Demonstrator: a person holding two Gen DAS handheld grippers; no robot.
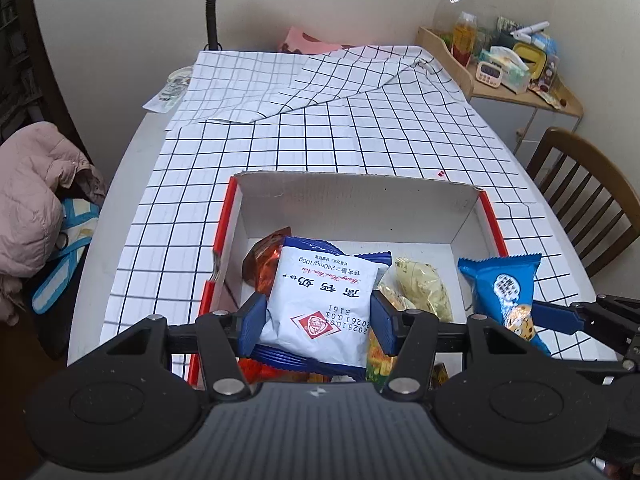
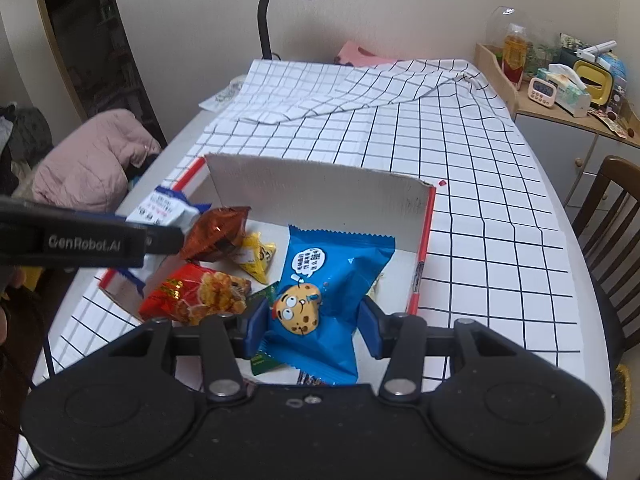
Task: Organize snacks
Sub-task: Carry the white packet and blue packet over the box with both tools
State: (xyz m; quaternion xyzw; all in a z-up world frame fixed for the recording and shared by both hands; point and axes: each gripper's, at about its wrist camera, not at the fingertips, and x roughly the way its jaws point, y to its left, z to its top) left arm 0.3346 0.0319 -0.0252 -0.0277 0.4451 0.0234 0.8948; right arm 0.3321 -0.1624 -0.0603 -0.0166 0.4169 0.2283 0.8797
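The left gripper (image 1: 318, 320) is clamped on a white-and-blue milk-biscuit packet (image 1: 320, 300), and the right gripper (image 2: 310, 322) pinches a blue cookie packet (image 2: 320, 292); both packets hang above the open cardboard box (image 2: 320, 192). Below and ahead of the left claw lie an orange-brown bag (image 1: 264, 264) and a yellow-green packet (image 1: 424, 284); left of the right claw sits a red snack bag (image 2: 192, 296). Best, I judge, to lower each packet flat into bare floor beyond the claws before letting go.
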